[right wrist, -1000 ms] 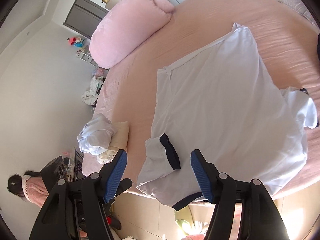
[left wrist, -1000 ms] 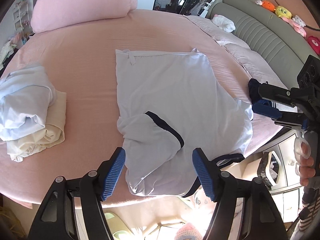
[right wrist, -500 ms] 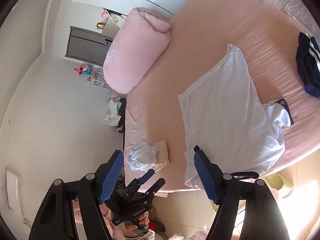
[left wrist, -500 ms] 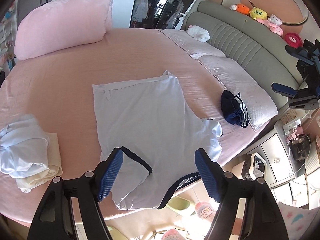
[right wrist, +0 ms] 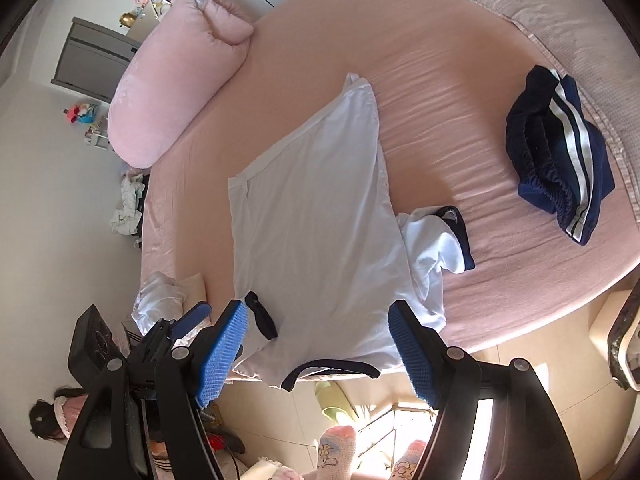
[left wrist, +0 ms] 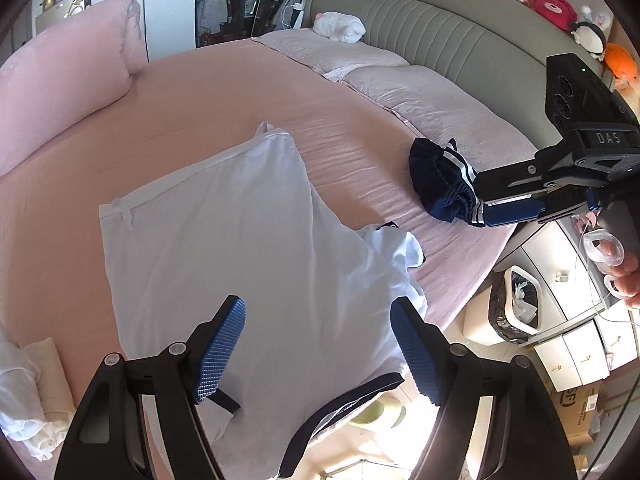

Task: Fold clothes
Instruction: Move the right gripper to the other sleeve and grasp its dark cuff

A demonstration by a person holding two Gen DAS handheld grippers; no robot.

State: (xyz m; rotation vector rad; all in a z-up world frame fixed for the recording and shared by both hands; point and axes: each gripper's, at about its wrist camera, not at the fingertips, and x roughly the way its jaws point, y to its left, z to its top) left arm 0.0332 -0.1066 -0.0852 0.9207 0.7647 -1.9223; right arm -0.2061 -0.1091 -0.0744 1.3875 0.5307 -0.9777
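We take the bed [left wrist: 224, 92] as our landmark: a round bed in a pink sheet. On it, toward the near edge, lies the white shirt [left wrist: 240, 256], spread mostly flat with its hem toward the middle of the bed and its dark-trimmed collar hanging just over the edge. One sleeve [right wrist: 444, 240] is bunched up on the side of the shirt toward the shorts [right wrist: 560, 152], its navy cuff showing; the other navy cuff [right wrist: 260, 316] lies folded onto the shirt at the opposite side. The shorts, navy with white stripes, sit crumpled on the bed well apart from the shirt, near the pillows [left wrist: 400, 88] by the grey headboard [left wrist: 460, 40]. A rolled pink quilt [right wrist: 176, 80] rests on the far edge of the bed, and a small pile [left wrist: 24, 392] of white and cream clothes sits at the bed's edge, away from the shorts. Our left gripper [left wrist: 320, 356] hovers above the shirt near the collar end, jaws apart with nothing between the pads. Our right gripper [right wrist: 320, 352] hangs over the same end of the shirt, likewise apart and empty. Both jaws have just been opening wider. Below the bed's edge we see socked feet [right wrist: 340, 448] on the tiled floor.
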